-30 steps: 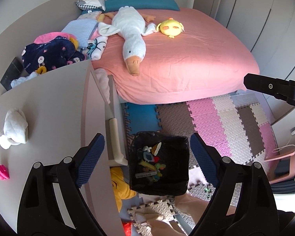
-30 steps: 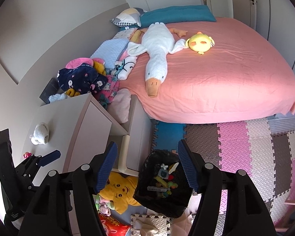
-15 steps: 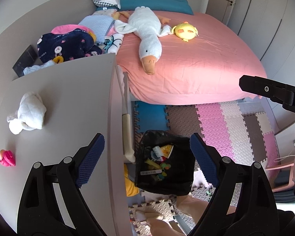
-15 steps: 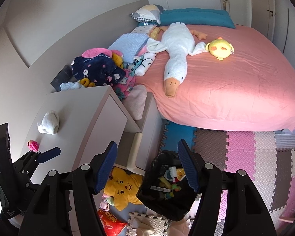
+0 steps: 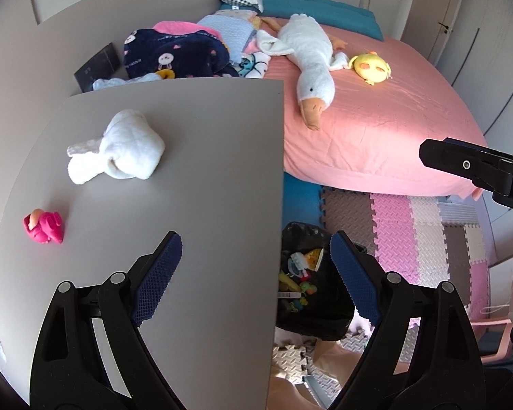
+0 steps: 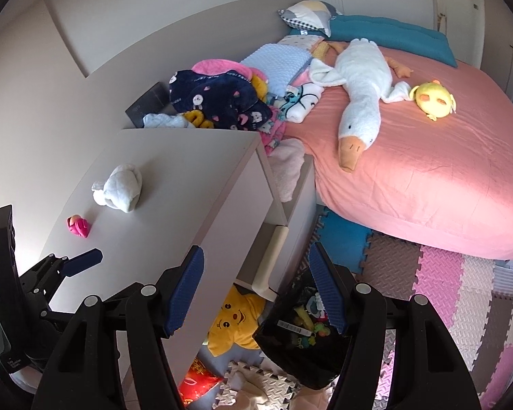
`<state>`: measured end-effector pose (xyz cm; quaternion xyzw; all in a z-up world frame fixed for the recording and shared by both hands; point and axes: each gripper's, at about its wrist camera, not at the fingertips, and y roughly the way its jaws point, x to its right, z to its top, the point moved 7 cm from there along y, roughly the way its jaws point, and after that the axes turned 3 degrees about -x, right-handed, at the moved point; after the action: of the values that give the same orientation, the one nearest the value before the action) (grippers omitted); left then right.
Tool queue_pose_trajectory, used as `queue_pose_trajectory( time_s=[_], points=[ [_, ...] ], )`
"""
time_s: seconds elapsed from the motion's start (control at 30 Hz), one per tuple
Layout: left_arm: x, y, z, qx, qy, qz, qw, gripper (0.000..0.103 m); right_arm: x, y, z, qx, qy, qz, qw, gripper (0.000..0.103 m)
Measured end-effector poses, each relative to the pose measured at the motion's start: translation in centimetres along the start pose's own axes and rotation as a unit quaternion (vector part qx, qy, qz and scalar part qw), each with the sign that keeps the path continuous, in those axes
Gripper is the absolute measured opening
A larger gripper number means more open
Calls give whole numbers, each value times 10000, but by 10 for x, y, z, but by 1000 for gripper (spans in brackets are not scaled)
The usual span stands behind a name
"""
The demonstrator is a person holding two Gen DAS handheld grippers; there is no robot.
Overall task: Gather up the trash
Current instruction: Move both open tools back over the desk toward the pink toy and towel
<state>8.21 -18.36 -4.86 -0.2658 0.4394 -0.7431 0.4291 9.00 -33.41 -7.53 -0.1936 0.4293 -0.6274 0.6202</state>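
1. Pink toy: lies near the left edge of the grey cabinet top, apart from everything else.
2. White cloth bundle: knotted, farther back on the same top, well apart from the toy.
3. Left gripper: held above the top's right edge, jaws wide apart, nothing between the blue pads.
4. Black bin: on the floor just right of the cabinet, below the grippers; it holds mixed colourful scraps and a barcode label.
5. Right gripper: jaws about half open and empty, above the gap between cabinet and bin.
6. Yellow plush: on the floor beside the bin, under the cabinet's edge.
7. Pink bed: to the right; a white goose plush and a yellow chick lie on it.
8. Foam mats: cover the floor at the bed's foot.
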Motion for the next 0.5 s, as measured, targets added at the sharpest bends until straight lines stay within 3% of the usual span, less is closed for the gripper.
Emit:
queue_pose_trajectory(
  time_s=[0.5],
  points=[
    [-73,-16,-33,-39,-709,416,9966,86,-76,31,6,-311,-669,440,9963,65]
  ],
)
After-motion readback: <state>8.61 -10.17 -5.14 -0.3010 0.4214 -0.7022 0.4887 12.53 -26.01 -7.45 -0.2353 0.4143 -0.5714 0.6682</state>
